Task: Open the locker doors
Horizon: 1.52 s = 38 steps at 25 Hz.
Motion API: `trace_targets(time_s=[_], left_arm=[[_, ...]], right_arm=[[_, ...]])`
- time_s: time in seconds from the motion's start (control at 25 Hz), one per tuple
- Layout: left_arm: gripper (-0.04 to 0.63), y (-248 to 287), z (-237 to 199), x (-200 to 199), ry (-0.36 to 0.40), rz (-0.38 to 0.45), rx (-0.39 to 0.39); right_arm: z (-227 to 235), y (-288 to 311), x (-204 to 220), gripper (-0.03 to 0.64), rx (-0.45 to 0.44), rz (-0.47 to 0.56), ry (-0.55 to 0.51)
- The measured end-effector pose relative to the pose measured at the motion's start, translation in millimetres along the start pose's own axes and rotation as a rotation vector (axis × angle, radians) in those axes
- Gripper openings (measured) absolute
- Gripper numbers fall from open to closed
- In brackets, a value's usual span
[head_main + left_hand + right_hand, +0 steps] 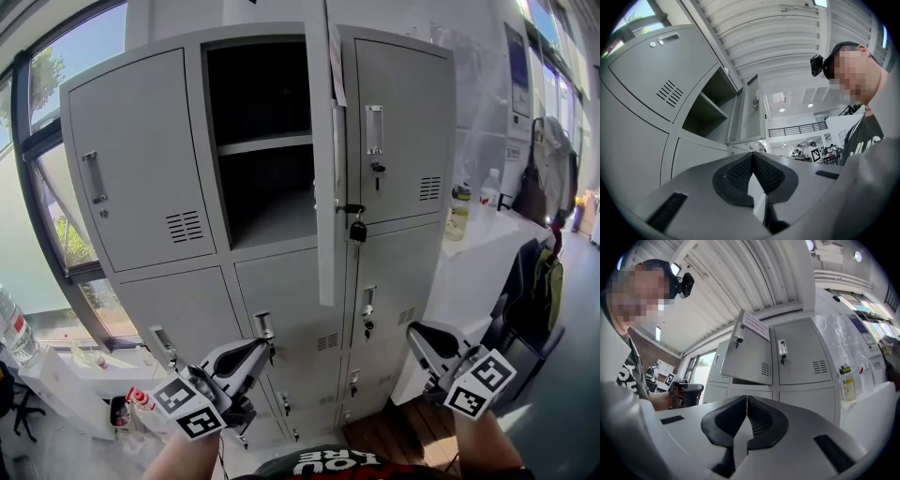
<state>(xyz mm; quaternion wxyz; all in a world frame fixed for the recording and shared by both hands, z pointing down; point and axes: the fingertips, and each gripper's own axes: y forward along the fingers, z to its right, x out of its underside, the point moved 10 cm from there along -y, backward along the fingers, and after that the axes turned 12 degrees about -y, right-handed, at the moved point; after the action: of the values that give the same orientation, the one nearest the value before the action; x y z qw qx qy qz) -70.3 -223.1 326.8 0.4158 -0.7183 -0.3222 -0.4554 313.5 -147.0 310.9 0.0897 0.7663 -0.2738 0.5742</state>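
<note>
Daylight from the window [56,84] falls on a grey locker bank [187,309] beside a white table [487,248]. Its upper middle door [324,187] stands swung out, edge-on to us (a padlock [357,230] hangs at its latch), showing a shelf [262,144] inside. The upper left door [141,169] and upper right door [403,131] are closed. We hold the left gripper [265,344] low before the bottom rows, jaws pressed together on nothing. The right gripper [413,330], near the table, is likewise closed and empty.

Middle compartment [262,94] open to reach, shelf [264,143] splitting it, open door [324,187] jutting edge-on, table [480,246] perhaps crowding right.
</note>
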Motion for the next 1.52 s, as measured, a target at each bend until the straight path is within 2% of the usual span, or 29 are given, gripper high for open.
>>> trace_targets(time_s=[0.12, 0.48, 0.92, 1.24, 1.52], left_arm=[[0.006, -2, -2, 3, -0.011, 0.003, -0.015], [0.005, -13, -5, -3, -0.017, 0.058, -0.025], [0.005, -18, -6, -6, -0.036, 0.048, -0.032], [0.005, -21, -16, -12, -0.055, 0.033, 0.008], [0.005, -22, -26, -19, -0.071, -0.015, 0.079]], right_arm=[[-6, 4, 8, 0.034, -0.017, -0.022, 0.024], [-8, 11, -1, 0.035, -0.044, 0.001, -0.006], [-11, 16, -2, 0.035, -0.053, 0.004, -0.016], [-15, 26, -13, 0.035, -0.008, -0.015, -0.044], [-21, 36, -35, 0.035, 0.076, -0.039, -0.080]])
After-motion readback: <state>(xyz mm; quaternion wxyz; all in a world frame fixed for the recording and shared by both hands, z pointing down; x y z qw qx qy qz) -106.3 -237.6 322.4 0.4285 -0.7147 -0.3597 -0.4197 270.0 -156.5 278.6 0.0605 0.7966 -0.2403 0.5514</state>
